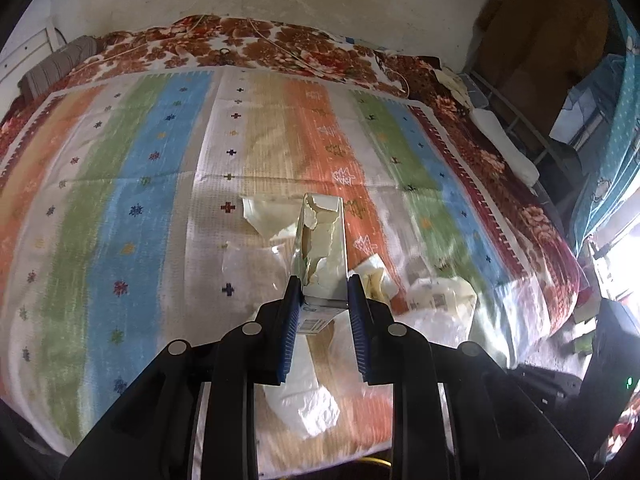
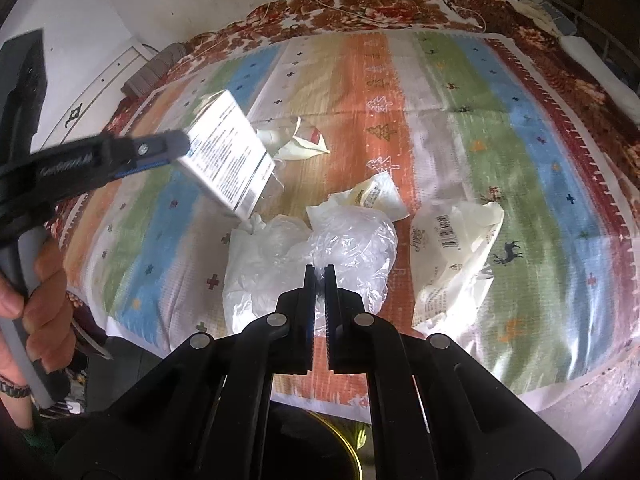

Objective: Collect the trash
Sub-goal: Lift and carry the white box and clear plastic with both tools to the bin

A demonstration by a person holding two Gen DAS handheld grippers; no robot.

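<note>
My left gripper (image 1: pixel 323 292) is shut on the bottom end of a white carton box (image 1: pixel 322 248) whose torn top points away from me. In the right wrist view the same box (image 2: pixel 226 156) hangs above the striped cloth, held by the left gripper (image 2: pixel 176 146) in a person's hand (image 2: pixel 44 312). My right gripper (image 2: pixel 319 276) is shut on a fold of a crumpled clear plastic bag (image 2: pixel 352 248). A white bag (image 2: pixel 256 264) lies against it. Loose wrappers lie around: a barcode wrapper (image 2: pixel 452 256), a cream wrapper (image 2: pixel 372 194) and a torn wrapper (image 2: pixel 296 142).
The trash lies on a striped cloth (image 2: pixel 520 184) spread over a floral blanket (image 1: pixel 256 44) on a bed against a pale wall. A yellow-rimmed dark container (image 2: pixel 344 440) shows below the bed's near edge. Clutter and a metal rack (image 1: pixel 532 128) stand at the right.
</note>
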